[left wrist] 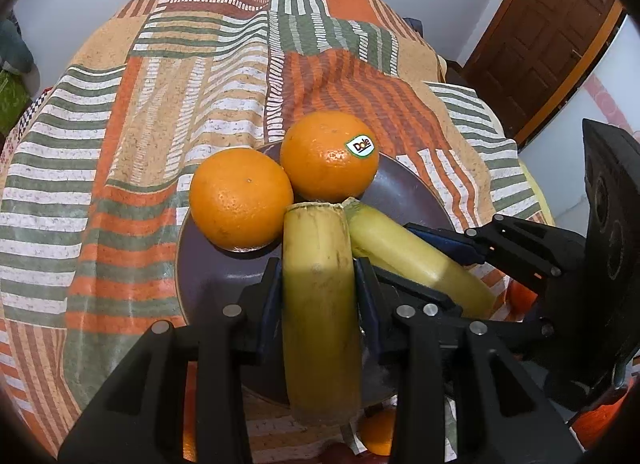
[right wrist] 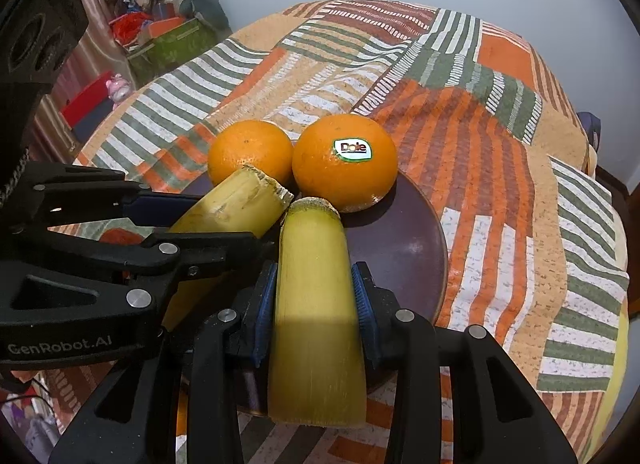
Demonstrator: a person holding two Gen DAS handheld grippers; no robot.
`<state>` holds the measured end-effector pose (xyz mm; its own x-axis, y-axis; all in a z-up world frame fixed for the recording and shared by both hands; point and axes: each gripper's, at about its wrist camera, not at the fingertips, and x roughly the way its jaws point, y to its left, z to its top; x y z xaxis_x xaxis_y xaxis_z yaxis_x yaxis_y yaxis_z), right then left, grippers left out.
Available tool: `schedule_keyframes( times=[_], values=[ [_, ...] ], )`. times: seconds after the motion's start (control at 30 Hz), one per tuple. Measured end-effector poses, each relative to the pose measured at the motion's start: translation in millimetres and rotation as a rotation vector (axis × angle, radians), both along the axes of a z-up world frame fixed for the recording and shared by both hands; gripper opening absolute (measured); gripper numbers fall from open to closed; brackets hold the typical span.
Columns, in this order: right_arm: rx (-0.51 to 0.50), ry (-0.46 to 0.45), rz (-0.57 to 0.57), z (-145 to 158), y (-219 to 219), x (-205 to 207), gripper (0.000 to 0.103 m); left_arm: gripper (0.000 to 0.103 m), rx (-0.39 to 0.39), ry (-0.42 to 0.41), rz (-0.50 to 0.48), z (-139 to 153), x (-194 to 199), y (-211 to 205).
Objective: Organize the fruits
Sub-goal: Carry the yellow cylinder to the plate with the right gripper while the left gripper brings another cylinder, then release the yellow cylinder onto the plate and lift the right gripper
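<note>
Two oranges sit at the far side of a dark purple plate (left wrist: 208, 276) (right wrist: 408, 256): a plain orange (left wrist: 241, 197) (right wrist: 250, 150) and one with a Dole sticker (left wrist: 329, 156) (right wrist: 344, 162). My left gripper (left wrist: 318, 292) is shut on a yellow-green cane piece (left wrist: 320, 304), held over the plate. My right gripper (right wrist: 314, 304) is shut on a second cane piece (right wrist: 314, 304) beside it. Each view shows the other gripper's piece (left wrist: 420, 256) (right wrist: 236, 204). Both cut ends point at the oranges.
A patchwork tablecloth (left wrist: 160, 104) (right wrist: 500, 144) in orange, green and white stripes covers the table. More orange fruit (left wrist: 378, 436) lies low near the front edge. A wooden door (left wrist: 540, 32) is at right; boxes and clutter (right wrist: 168, 40) are at left.
</note>
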<state>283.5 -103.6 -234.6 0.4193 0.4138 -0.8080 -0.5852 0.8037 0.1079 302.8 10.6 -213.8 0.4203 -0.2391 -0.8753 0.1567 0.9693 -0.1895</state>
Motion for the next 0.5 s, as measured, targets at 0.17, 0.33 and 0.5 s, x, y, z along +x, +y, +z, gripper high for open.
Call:
schedule_keyframes(
  times=[0.17, 0.33, 0.5],
  values=[
    [0.011, -0.002, -0.005, 3.4, -3.5, 0.2, 0.035, 0.037, 0.007, -0.002, 0.002, 2.5, -2.8, 0.3],
    [-0.003, -0.025, -0.005, 12.2, -8.4, -8.1, 0.035, 0.037, 0.015, -0.026, 0.010, 14.5, -13.1, 3.3],
    [0.001, -0.067, -0.027, 26.9, -22.3, -20.8, 0.041, 0.041, 0.012, -0.073, 0.036, 36.2, -30.3, 11.9]
  ],
)
